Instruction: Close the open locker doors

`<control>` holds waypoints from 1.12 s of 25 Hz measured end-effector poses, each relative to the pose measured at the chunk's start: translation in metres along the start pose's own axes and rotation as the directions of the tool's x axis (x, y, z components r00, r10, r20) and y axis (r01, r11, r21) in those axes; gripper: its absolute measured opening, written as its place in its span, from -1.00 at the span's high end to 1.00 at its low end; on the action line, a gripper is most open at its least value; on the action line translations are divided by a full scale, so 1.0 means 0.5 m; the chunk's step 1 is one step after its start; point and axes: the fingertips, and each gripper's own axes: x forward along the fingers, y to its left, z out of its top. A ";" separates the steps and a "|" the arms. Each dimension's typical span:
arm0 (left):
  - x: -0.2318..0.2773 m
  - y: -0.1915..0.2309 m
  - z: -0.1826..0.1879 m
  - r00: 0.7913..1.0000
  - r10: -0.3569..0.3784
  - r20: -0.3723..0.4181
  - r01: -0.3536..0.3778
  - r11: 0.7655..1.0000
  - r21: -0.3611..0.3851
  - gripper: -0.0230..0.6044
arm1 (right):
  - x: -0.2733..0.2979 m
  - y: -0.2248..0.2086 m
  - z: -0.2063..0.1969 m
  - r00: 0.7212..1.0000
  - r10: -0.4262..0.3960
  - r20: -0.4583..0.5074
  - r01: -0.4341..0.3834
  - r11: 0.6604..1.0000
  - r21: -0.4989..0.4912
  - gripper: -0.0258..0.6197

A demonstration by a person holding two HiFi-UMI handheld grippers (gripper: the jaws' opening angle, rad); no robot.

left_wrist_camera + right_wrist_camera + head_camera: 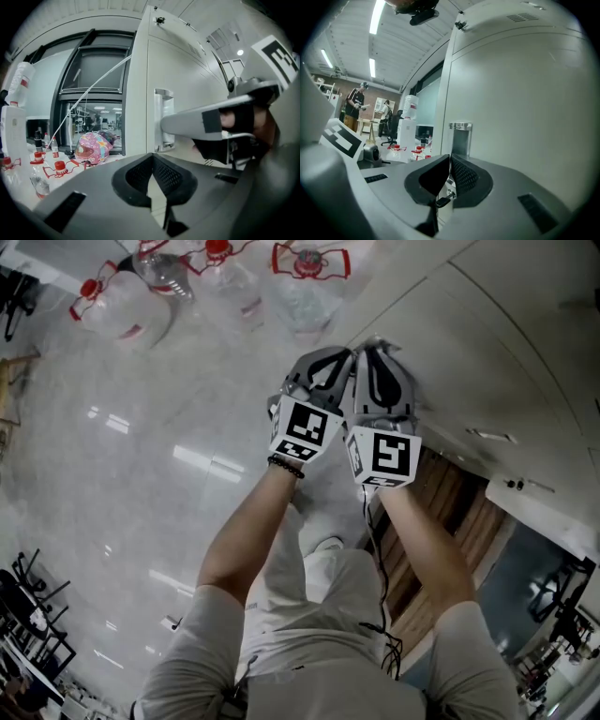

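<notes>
A white locker door (487,362) fills the right of the head view, with a recessed metal handle (164,119) near its free edge. That handle (460,138) shows in the right gripper view too, and a small key (443,200) sticks out below it. My left gripper (328,360) is shut and empty, its tips level with the door edge. Beside it, my right gripper (375,354) points at the handle, jaws a narrow slit apart with nothing between them. In the left gripper view, the right gripper's fingers (187,124) reach up to the handle.
Several large water bottles (122,306) with red handles stand on the glossy floor ahead at the left. A pink helmet (91,146) lies by a window. A water dispenser (408,122) and two people (356,105) are far off. Black chairs (28,615) stand behind at the left.
</notes>
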 end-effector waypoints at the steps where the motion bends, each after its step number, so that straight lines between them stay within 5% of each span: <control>1: 0.000 0.000 0.000 1.000 0.002 -0.006 -0.002 1.000 0.007 0.91 | -0.011 -0.003 -0.003 1.000 -0.011 -0.009 0.011 1.000 0.022 0.88; 8: -0.013 0.007 -0.013 0.995 0.008 -0.101 -0.006 1.000 0.019 0.91 | -0.196 -0.020 0.030 0.999 -0.032 -0.039 0.036 0.993 0.110 0.89; 13: -0.091 -0.044 0.059 0.993 0.033 -0.117 -0.032 0.999 0.009 0.91 | -0.362 -0.105 0.096 0.997 -0.068 -0.047 0.074 0.986 0.148 0.89; 17: -0.108 -0.226 0.176 0.997 -0.002 -0.079 0.004 1.000 0.030 0.91 | -0.531 -0.244 0.140 0.990 -0.141 -0.028 0.143 0.976 0.163 0.89; 20: -0.065 -0.397 0.281 0.992 -0.120 -0.025 0.121 0.992 0.044 0.91 | -0.668 -0.362 0.177 0.959 -0.285 -0.002 0.280 0.941 0.189 0.89; 25: 0.010 -0.749 0.421 0.955 -0.294 0.031 0.294 0.956 0.010 0.91 | -0.930 -0.557 0.218 0.894 -0.447 0.009 0.437 0.879 0.191 0.89; 28: 0.049 -0.970 0.510 0.910 -0.408 0.072 0.408 0.913 0.018 0.91 | -1.092 -0.670 0.235 0.836 -0.548 0.010 0.535 0.820 0.204 0.89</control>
